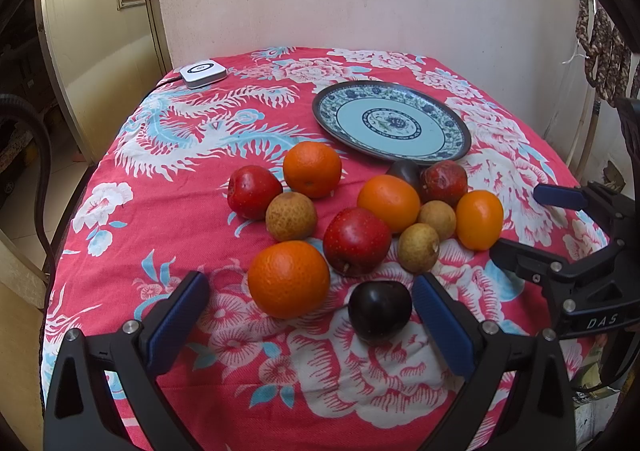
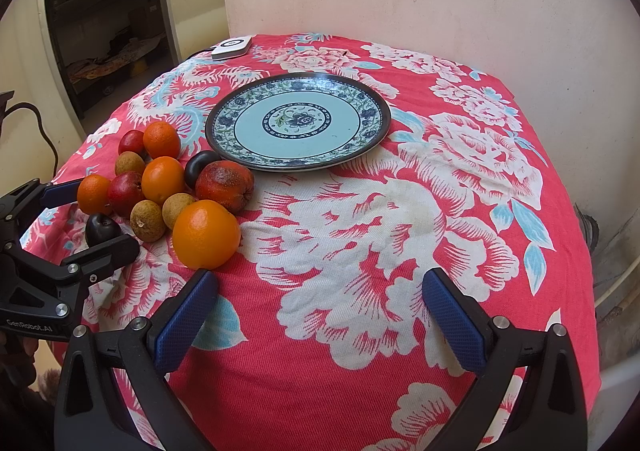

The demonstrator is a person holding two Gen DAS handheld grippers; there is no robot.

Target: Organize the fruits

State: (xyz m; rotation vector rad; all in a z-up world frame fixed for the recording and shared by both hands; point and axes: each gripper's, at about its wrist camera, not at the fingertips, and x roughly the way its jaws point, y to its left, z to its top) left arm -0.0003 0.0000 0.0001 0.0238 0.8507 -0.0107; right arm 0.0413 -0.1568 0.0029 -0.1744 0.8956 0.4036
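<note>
A pile of fruit lies on the red floral tablecloth: several oranges, red apples, tan longans and two dark plums. A blue patterned plate (image 1: 390,121) stands empty behind the pile; it also shows in the right wrist view (image 2: 298,121). My left gripper (image 1: 310,283) is open, with the nearest orange (image 1: 288,279) and a dark plum (image 1: 380,309) between its fingers. My right gripper (image 2: 320,283) is open and empty over bare cloth, right of an orange (image 2: 206,233). It shows in the left wrist view (image 1: 516,219) at the right edge.
A white square device (image 1: 202,73) with a cable sits at the table's far left corner. A pale wall stands behind the table. The table edges fall away on the left and right. Dark items hang at the far right (image 1: 600,51).
</note>
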